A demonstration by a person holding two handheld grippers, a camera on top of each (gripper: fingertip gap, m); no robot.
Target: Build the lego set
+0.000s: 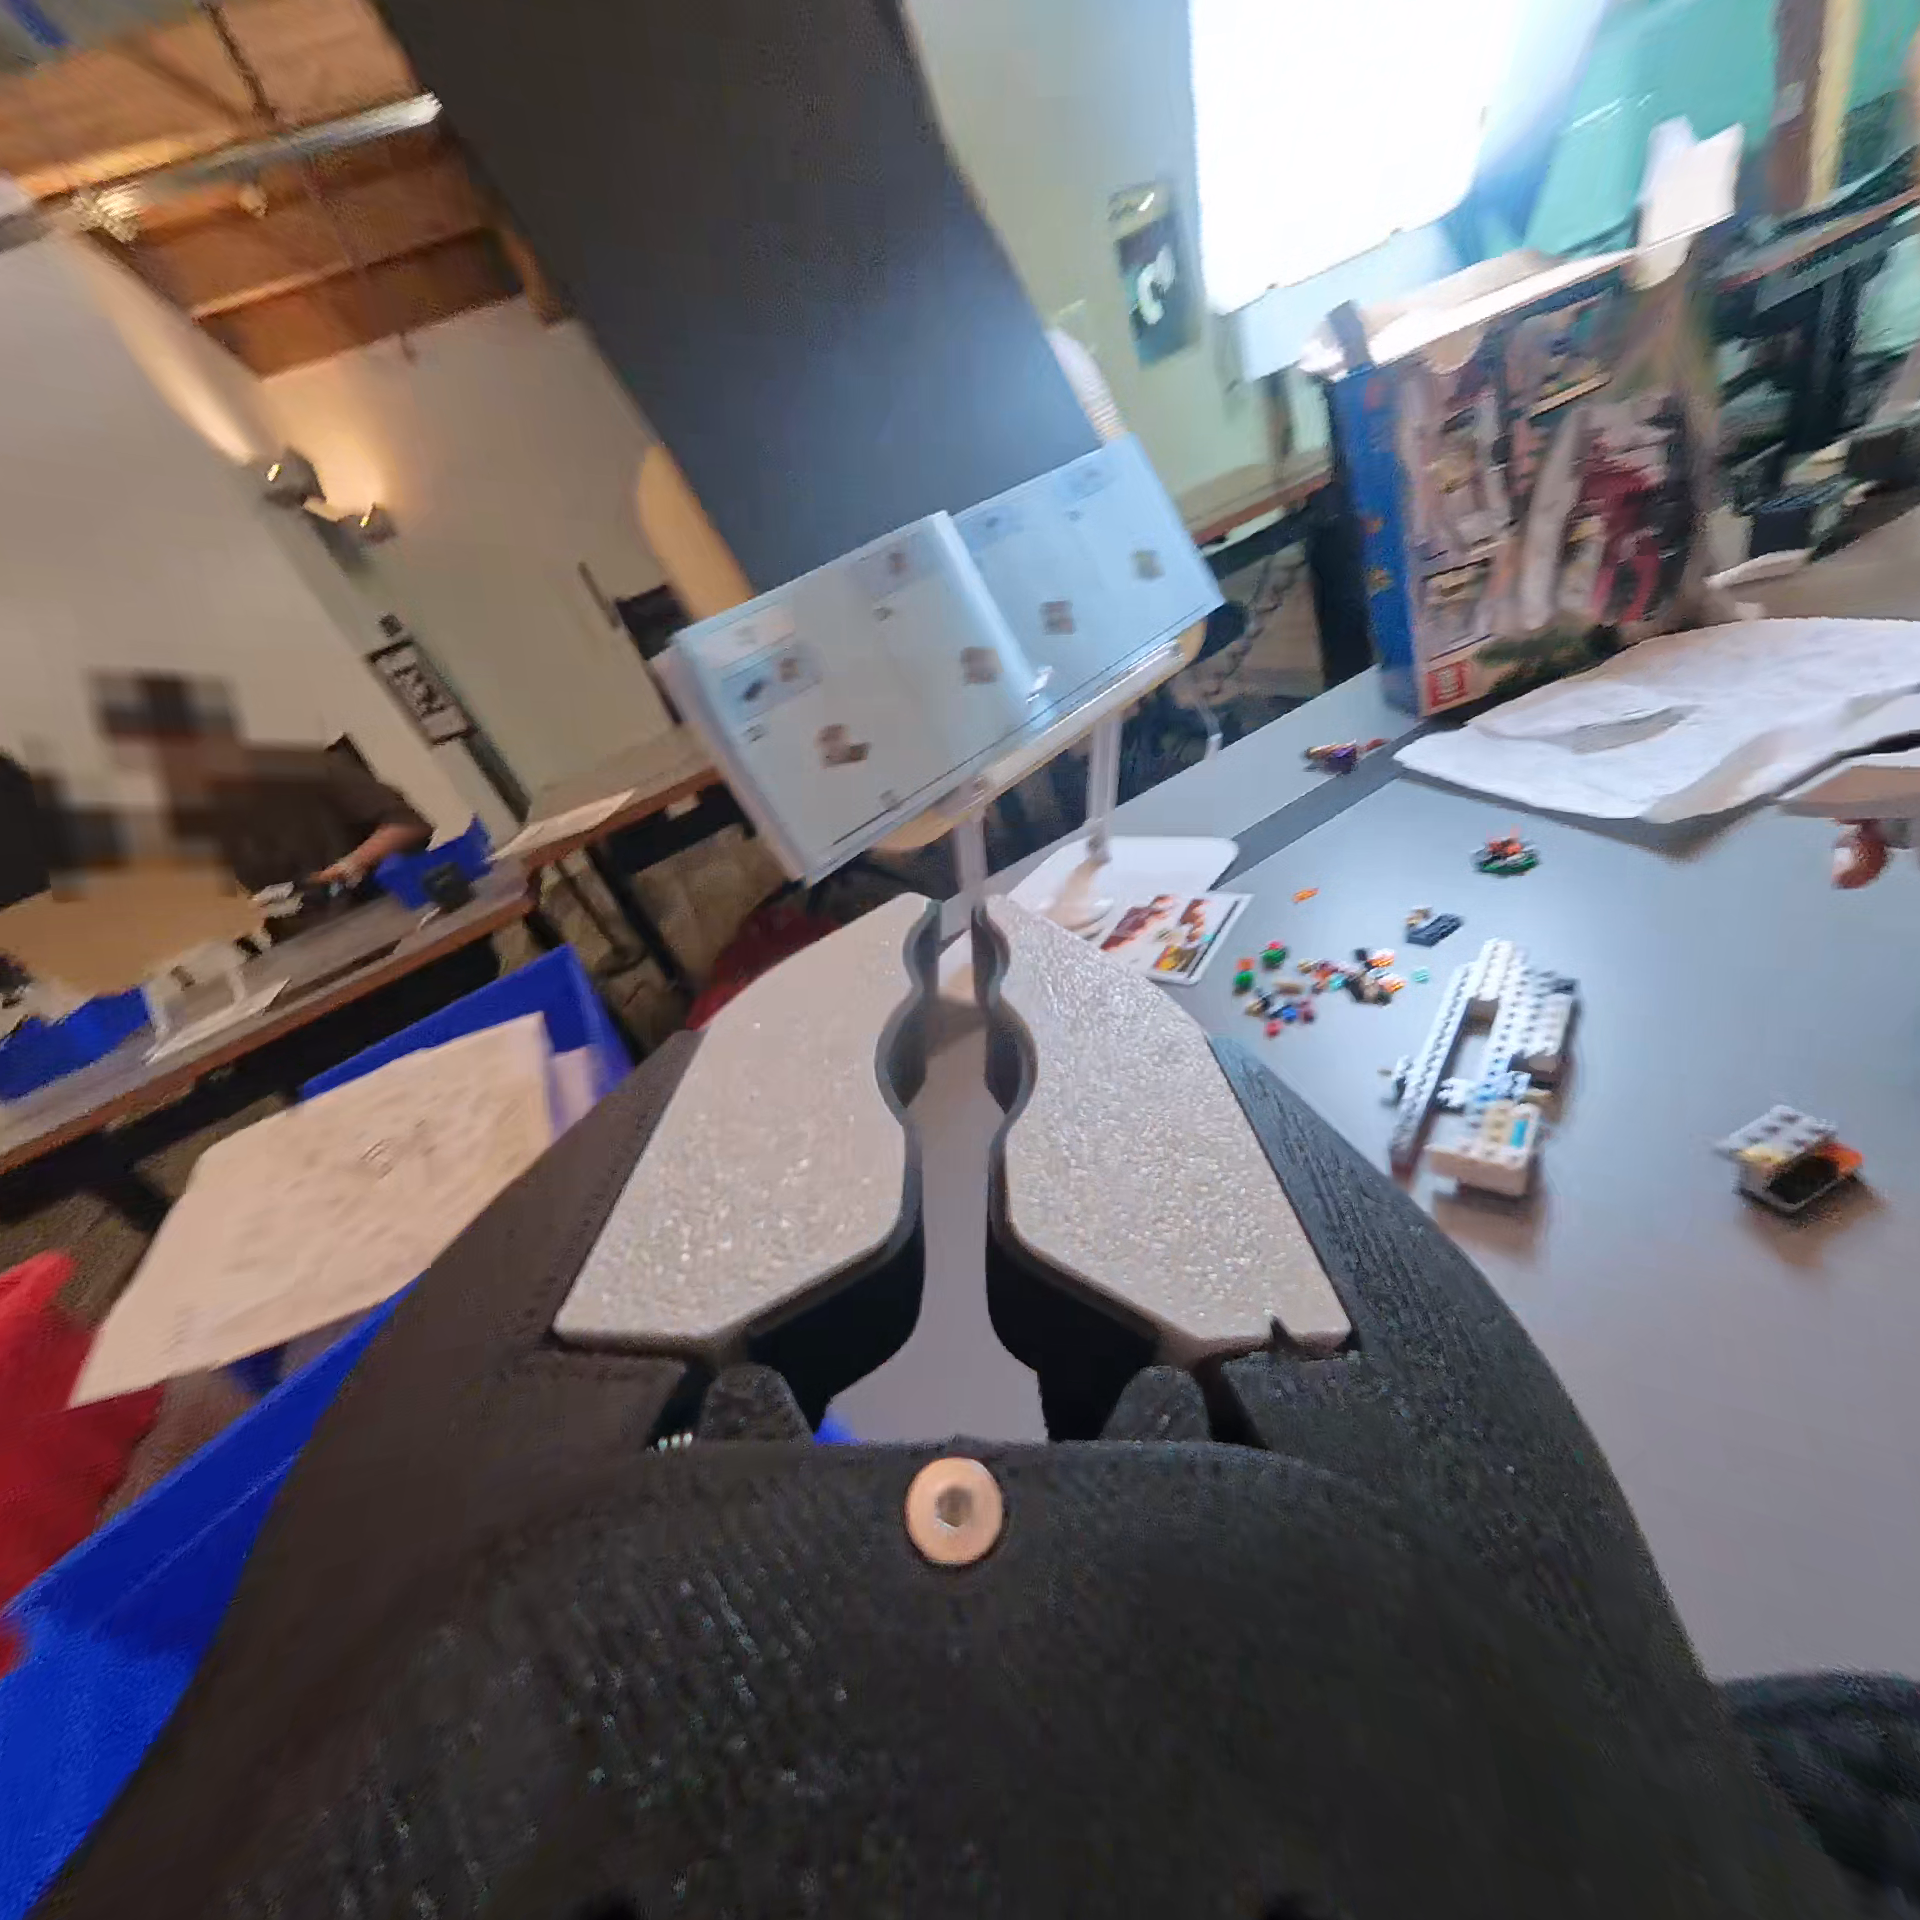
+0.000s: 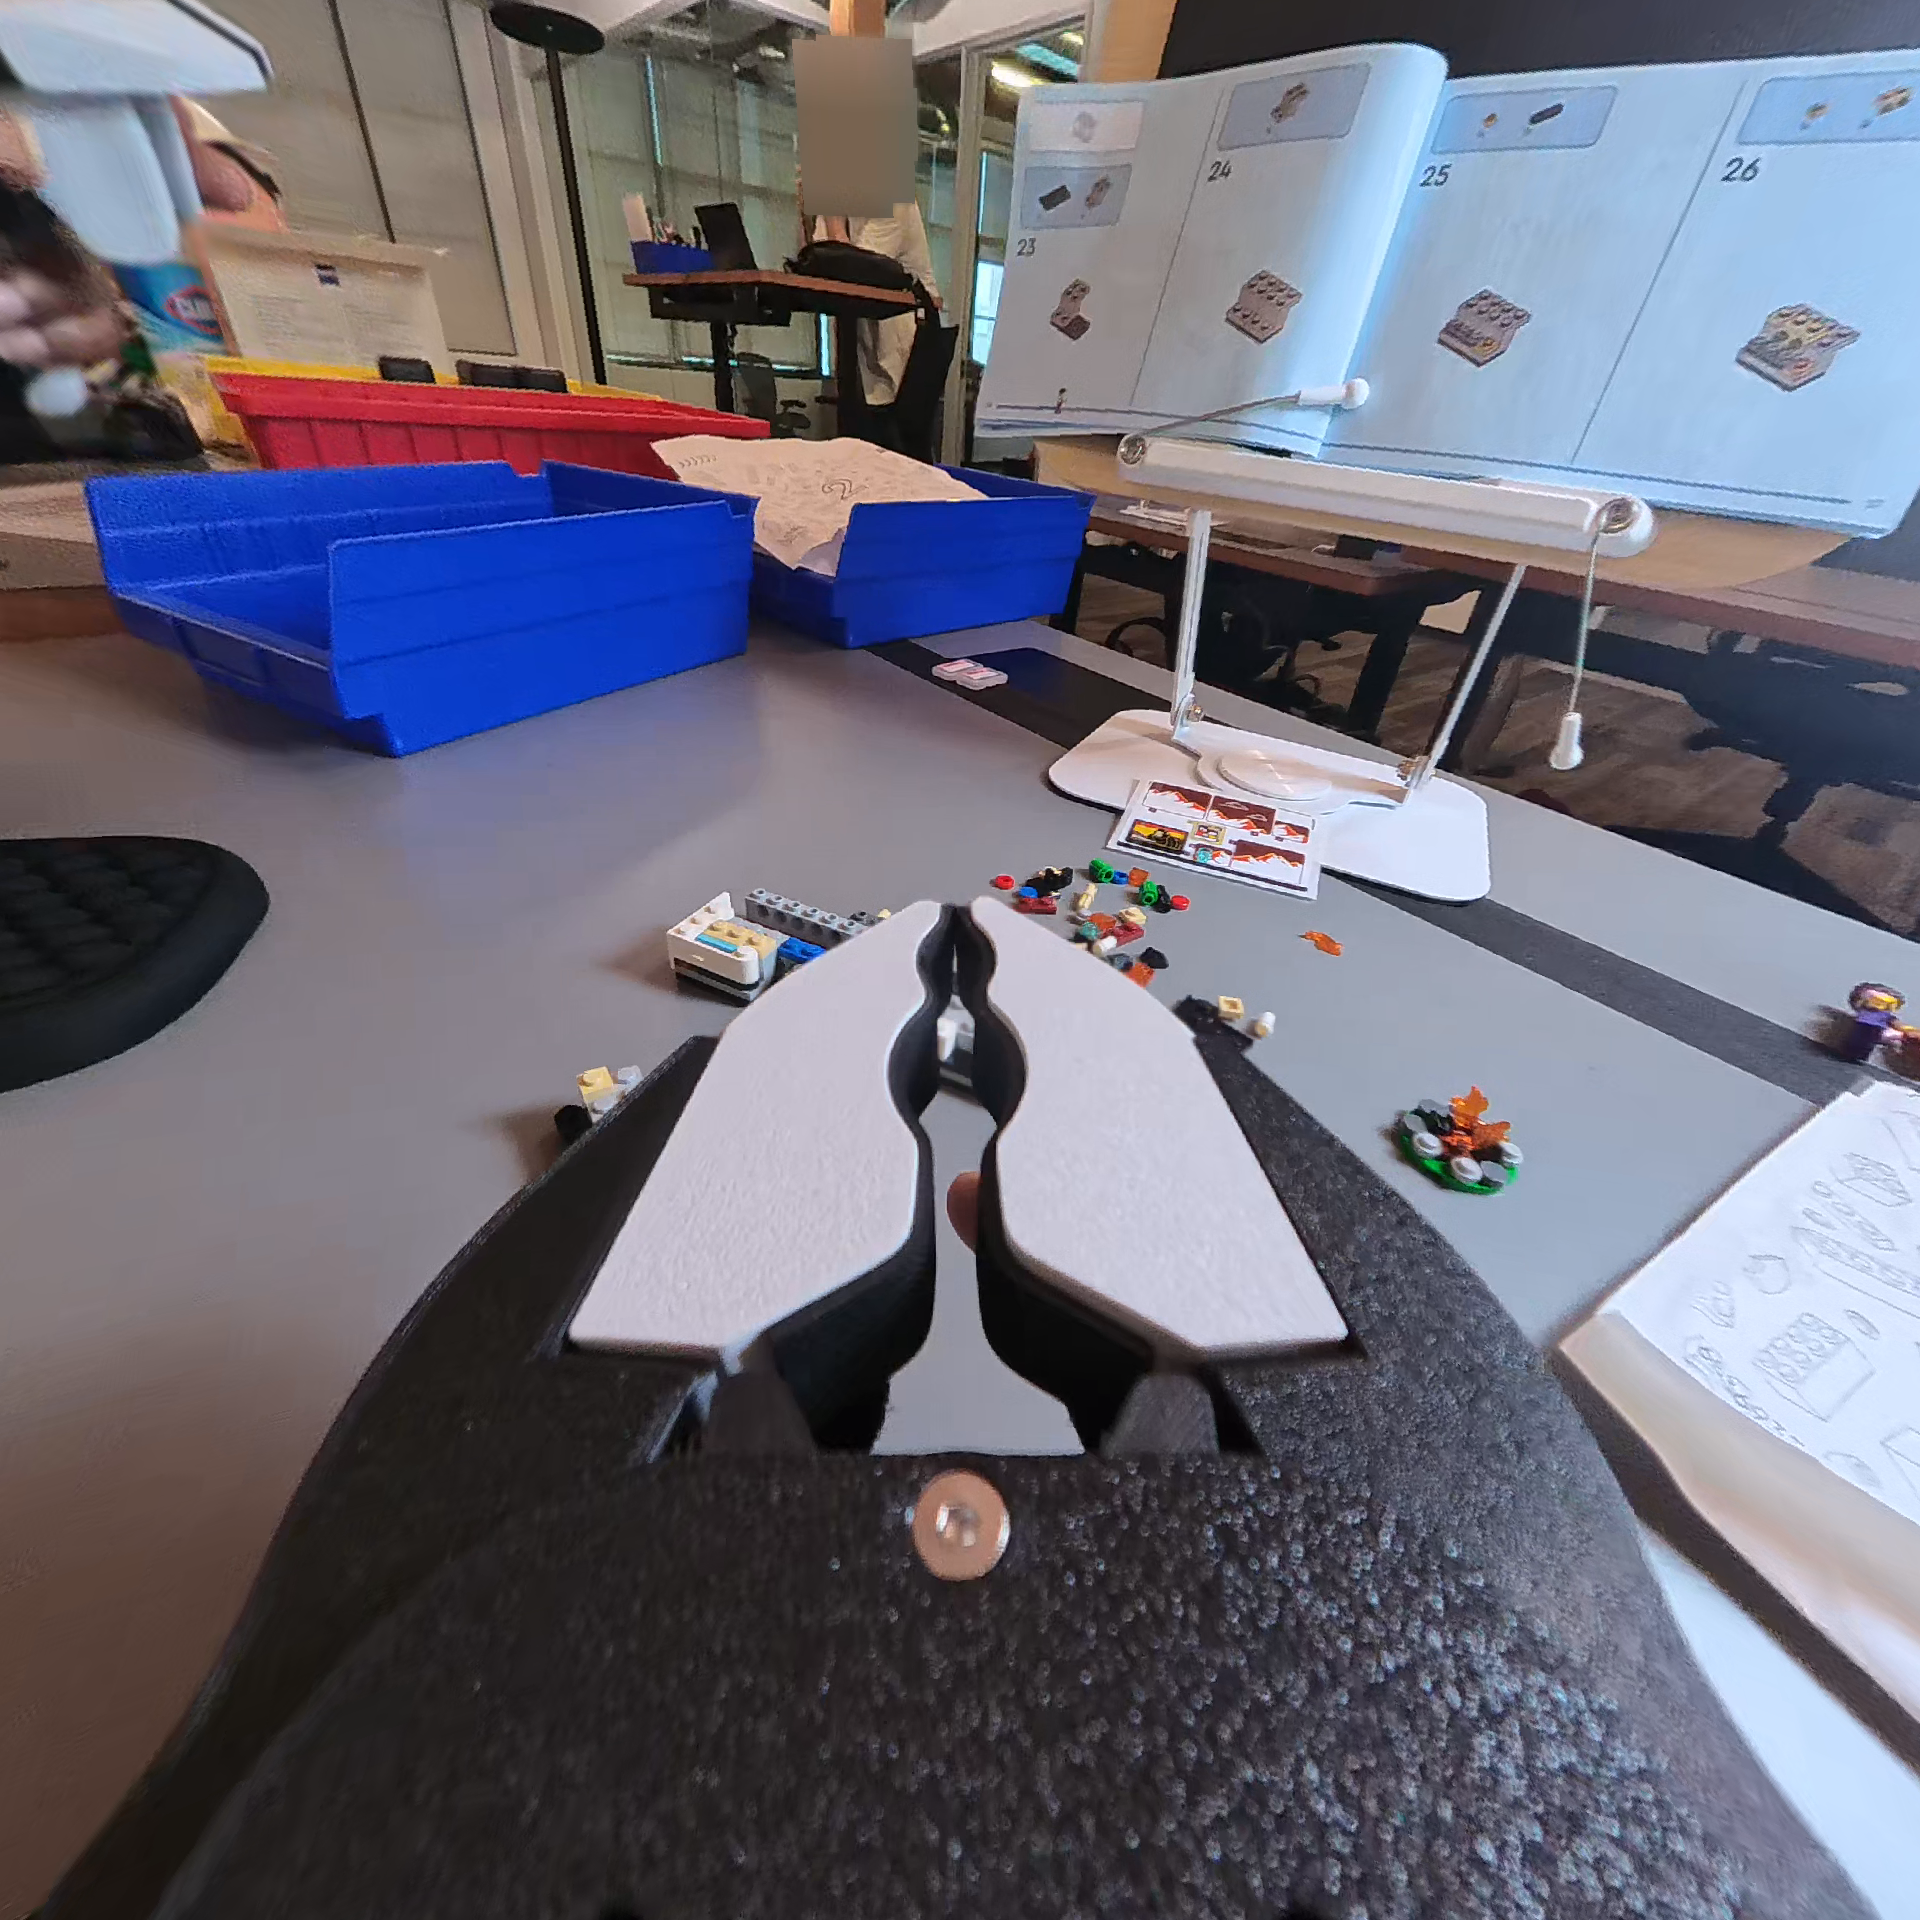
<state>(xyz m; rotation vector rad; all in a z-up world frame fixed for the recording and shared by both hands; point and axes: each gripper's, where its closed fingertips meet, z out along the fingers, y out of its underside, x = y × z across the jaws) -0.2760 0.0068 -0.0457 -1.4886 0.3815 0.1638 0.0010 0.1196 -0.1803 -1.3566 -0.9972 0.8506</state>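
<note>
The right gripper point(image 2: 958, 920), jaws together on nothing, points at the little loose bricks point(image 2: 1101, 914) just past its tip, while the shut left gripper point(image 1: 961, 920) aims away, upper middle.

both views skim the table point(image 2: 520, 831), sharing the booklet stand point(image 2: 1288, 769).

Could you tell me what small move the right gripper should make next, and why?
Probably open the right gripper and lower it toward the loose small pieces just ahead: it looks shut and empty, and the partly built model lies beside them on the table.
</note>
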